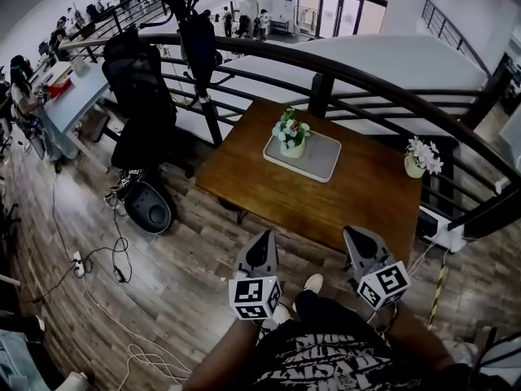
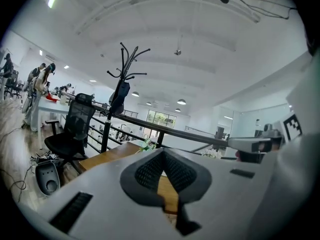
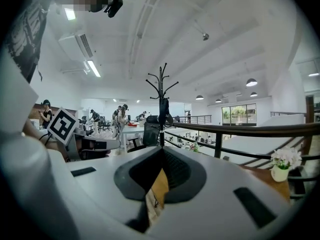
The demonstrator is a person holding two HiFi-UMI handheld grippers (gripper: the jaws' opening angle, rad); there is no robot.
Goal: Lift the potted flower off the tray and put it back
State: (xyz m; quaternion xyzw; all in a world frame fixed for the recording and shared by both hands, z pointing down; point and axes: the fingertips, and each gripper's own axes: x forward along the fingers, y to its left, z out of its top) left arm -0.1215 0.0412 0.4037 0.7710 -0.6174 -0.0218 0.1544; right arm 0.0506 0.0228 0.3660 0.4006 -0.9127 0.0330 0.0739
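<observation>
The potted flower (image 1: 291, 134), white and pink blooms in a pale pot, stands upright on the left part of a grey tray (image 1: 320, 159) at the far side of a brown wooden table (image 1: 326, 202). Both grippers hang in front of the table's near edge, close to my body and well short of the pot. My left gripper (image 1: 262, 241) is shut with nothing between its jaws. My right gripper (image 1: 356, 236) is shut and empty too. In the left gripper view the flower (image 2: 146, 145) shows small, just above the shut jaws' tips (image 2: 164, 152).
A second potted flower (image 1: 422, 158) stands at the table's right edge. A curved black railing (image 1: 366, 84) runs behind the table. A black office chair (image 1: 142, 96) and a coat stand (image 1: 191, 39) are to the left, with cables (image 1: 98, 259) on the wooden floor.
</observation>
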